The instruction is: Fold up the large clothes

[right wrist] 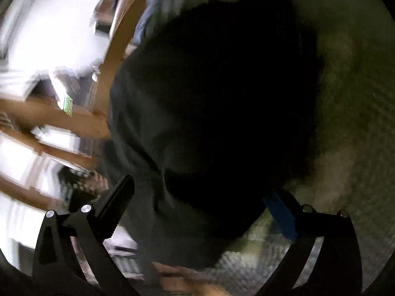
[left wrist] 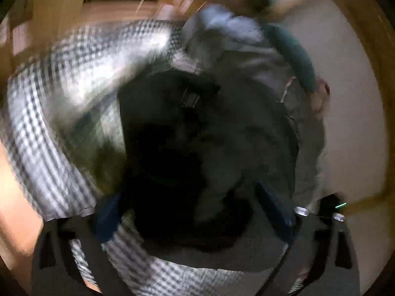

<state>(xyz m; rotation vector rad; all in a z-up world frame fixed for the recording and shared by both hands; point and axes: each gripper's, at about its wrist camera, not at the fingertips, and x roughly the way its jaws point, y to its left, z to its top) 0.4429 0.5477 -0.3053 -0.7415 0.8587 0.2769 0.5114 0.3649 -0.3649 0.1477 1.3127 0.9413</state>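
Observation:
Both views are blurred. A dark garment [left wrist: 172,148] lies bunched on a black-and-white checked cloth [left wrist: 49,123]. My left gripper [left wrist: 192,214] stands open over it, its blue-padded fingers [left wrist: 108,217] wide apart with the dark cloth between them. In the right wrist view the same dark garment [right wrist: 222,98] fills the middle. My right gripper [right wrist: 200,209] is open too, one black finger at the left and one blue pad [right wrist: 281,217] at the right, with cloth between. No pad visibly presses on the fabric. The checked cloth [right wrist: 259,251] shows below.
A pile of grey clothes [left wrist: 246,56] lies beyond the dark garment. A teal sleeve [left wrist: 293,54] and a person's hand [left wrist: 321,96] are at its right edge. Wooden furniture [left wrist: 111,7] stands behind, and wooden rails [right wrist: 116,49] at the left. A pale surface [left wrist: 350,98] is at right.

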